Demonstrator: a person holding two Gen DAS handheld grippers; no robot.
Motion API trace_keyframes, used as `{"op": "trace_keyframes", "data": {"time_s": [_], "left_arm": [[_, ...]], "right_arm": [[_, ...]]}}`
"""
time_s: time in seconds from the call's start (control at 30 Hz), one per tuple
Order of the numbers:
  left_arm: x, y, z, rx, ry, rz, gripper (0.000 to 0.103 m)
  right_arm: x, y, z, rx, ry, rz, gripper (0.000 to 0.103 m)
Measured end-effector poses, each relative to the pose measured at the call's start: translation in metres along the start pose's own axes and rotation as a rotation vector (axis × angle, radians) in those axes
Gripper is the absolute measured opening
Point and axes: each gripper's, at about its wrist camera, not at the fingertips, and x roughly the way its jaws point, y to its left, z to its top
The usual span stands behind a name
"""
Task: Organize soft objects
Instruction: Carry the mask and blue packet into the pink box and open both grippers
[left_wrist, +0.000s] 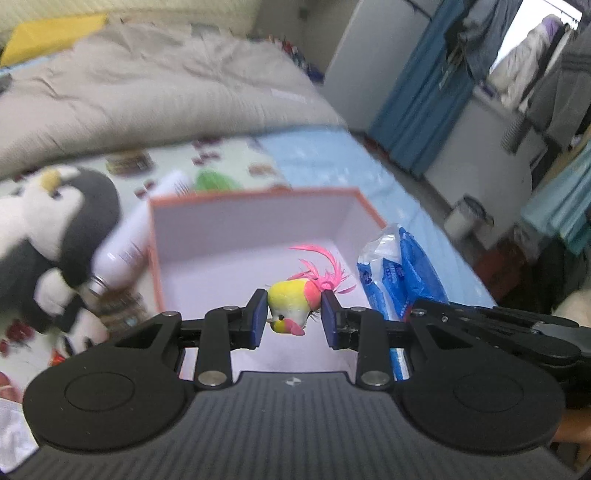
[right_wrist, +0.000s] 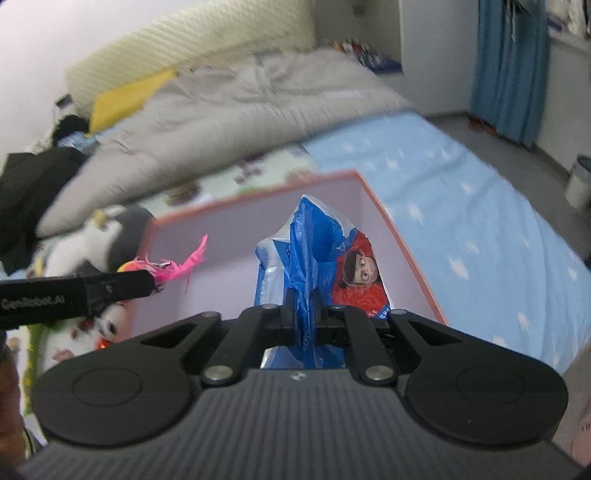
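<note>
Both grippers are pitched downward over an open box with orange-red edges and a pale lilac inside, which sits on the bed. The left gripper has its jaws partly apart and pressed against either side of a small bird toy, yellow and pink with a spray of pink feathers; the toy hangs between the blue pads above the inside of the box. In the right wrist view the same toy's feathers show past the left gripper's black finger, at the box's left wall. The right gripper is clamped fully together on a fold of a blue plastic bag, which bears a red printed picture and stands up in front of the jaws, over the right part of the box; whether its lower end touches the box floor cannot be told from here. Outside the box on the left lie a penguin plush and a pale tube, the tube against the box's left wall. A grey quilt is heaped beyond.
</note>
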Motion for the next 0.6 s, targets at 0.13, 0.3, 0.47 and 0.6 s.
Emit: {"op": "trace_keyframes", "data": {"time_s": [0.13,0.3,0.47,0.6], "left_arm": [[0.036,-0.003,-0.009,0.004,0.064,0.000,0.036],[0.064,-0.004,-0.015,0.019,0.114,0.008,0.037],[0.065,-0.002,-0.017,0.009,0.128,0.007,0.048],[0.050,-0.005,-0.016,0.008,0.103,0.012,0.051]], "right_arm": [[0.026,-0.020,-0.015,0.022,0.067,-0.016,0.010],[0.046,-0.034,-0.024,0.057,0.114,-0.021,0.012],[0.051,-0.043,-0.024,0.104,0.133,-0.028,0.042],[0.034,-0.042,-0.021,0.100,0.095,-0.015,0.043]]}}
